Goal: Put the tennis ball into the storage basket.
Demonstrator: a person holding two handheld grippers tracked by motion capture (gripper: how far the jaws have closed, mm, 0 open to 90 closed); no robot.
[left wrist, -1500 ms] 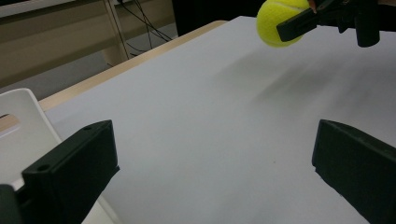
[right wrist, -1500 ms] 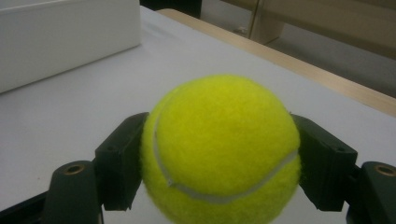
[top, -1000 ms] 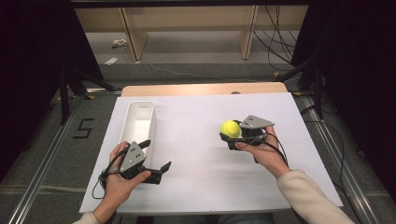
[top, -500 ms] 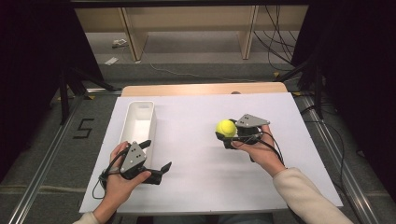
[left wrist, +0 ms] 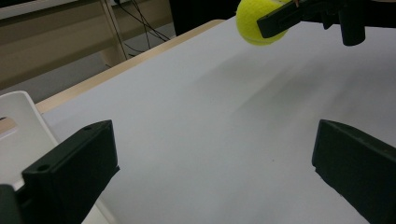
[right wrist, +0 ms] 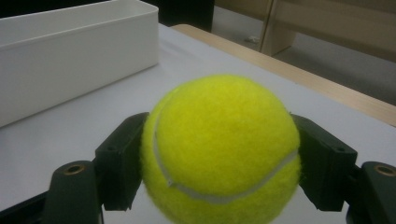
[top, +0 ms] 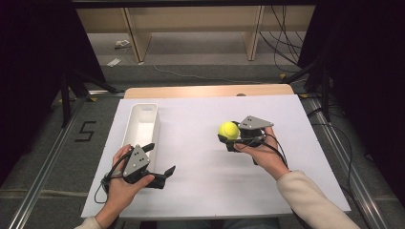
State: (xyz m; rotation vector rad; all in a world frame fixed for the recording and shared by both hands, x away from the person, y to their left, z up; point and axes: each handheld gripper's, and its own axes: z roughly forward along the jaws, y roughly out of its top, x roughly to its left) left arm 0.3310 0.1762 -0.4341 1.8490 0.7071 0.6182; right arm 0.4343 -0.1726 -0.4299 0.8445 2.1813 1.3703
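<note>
The white surface (top: 200,181) carried a long white bin (top: 141,125) at its left. Since a second earlier, the right gripper (top: 230,138) had carried the tennis ball (top: 229,130) leftward, jaws clamped on it, apparently lifted, probably towards the bin. The left gripper (top: 162,162) rested with jaws apart, holding nothing.

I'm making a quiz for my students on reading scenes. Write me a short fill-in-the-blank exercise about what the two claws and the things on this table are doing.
1. The right claw is shut on a yellow ____ ball.
2. The left claw has its jaws ____ and holds nothing.
3. The long white bin lies on the table nearer the ____ claw.
4. The ball is held ____ the bin, not in it.

Missing words: tennis; open; left; outside
</note>
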